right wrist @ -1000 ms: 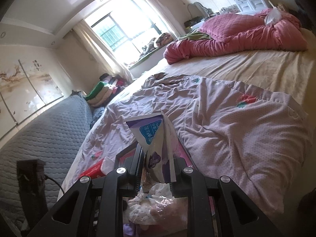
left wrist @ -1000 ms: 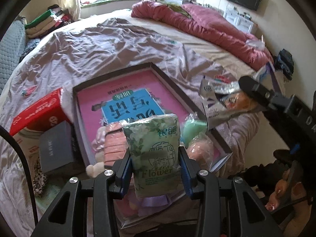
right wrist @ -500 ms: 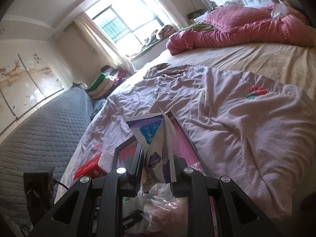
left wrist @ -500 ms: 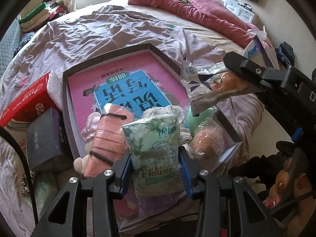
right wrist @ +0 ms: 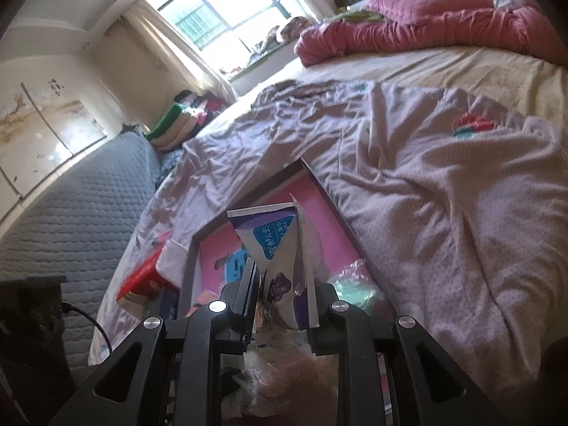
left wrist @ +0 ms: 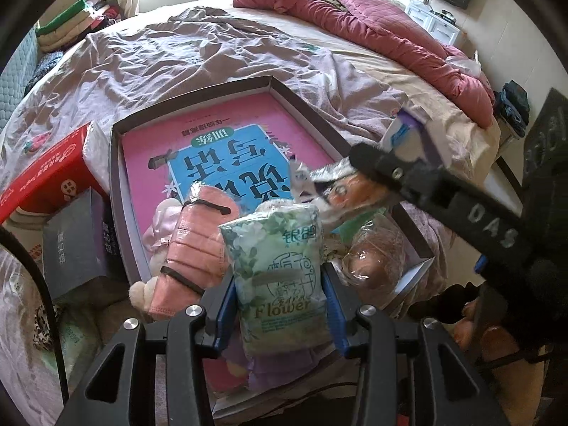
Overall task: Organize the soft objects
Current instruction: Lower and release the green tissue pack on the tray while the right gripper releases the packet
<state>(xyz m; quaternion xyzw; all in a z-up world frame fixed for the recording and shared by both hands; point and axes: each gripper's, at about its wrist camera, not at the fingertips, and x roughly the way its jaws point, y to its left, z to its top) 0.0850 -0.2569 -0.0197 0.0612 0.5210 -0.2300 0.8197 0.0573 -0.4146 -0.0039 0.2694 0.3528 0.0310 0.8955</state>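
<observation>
My left gripper (left wrist: 280, 301) is shut on a green floral tissue pack (left wrist: 278, 269) and holds it over the near end of a shallow dark-rimmed box (left wrist: 117, 191) lined with a pink book. In the box lie a pink plush toy (left wrist: 188, 248), a wrapped bun (left wrist: 376, 259) and a green soft item, mostly hidden. My right gripper (right wrist: 280, 305) is shut on a purple and white tissue pack (right wrist: 280, 248). It shows in the left wrist view (left wrist: 408, 135), above the box's right side, with an orange snack bag (left wrist: 351, 188) under its finger.
A red carton (left wrist: 46, 174) and a grey box (left wrist: 74, 245) lie left of the box. A wrinkled lilac sheet (left wrist: 198, 53) covers the bed, with a pink quilt (left wrist: 372, 25) at the far end. A grey quilted sofa (right wrist: 71, 206) stands at the left.
My left gripper has moved forward and down over the box with the green pack. My right gripper has come lower and closer over the box's right side with the purple pack.
</observation>
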